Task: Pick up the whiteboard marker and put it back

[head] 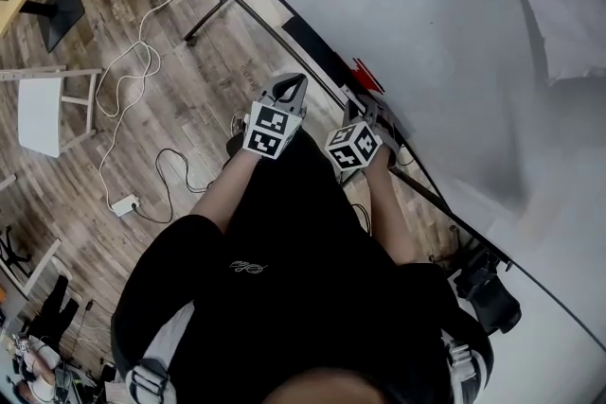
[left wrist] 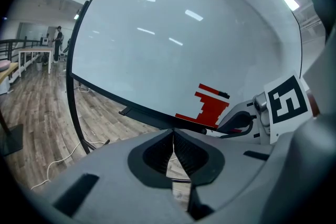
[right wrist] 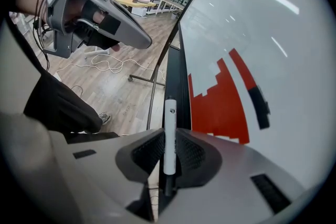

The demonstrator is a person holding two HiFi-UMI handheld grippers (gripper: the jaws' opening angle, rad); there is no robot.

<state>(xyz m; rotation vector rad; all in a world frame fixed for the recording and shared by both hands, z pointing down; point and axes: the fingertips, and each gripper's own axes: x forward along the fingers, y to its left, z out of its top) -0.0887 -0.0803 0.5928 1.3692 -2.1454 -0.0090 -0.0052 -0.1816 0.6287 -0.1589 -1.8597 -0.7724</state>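
Right gripper view | right gripper pinches whiteboard marker lengthwise between jaws | left gripper closed

A brown wood-plank floor carries a long white cable looping to a small white power block. Also on it are a thin black cable, the whiteboard stand's dark metal foot and a white-topped low stool. A black tray ledge runs along the whiteboard's lower edge.

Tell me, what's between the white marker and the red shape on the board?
The whiteboard's black rail runs between marker and red shape, in the right gripper view.
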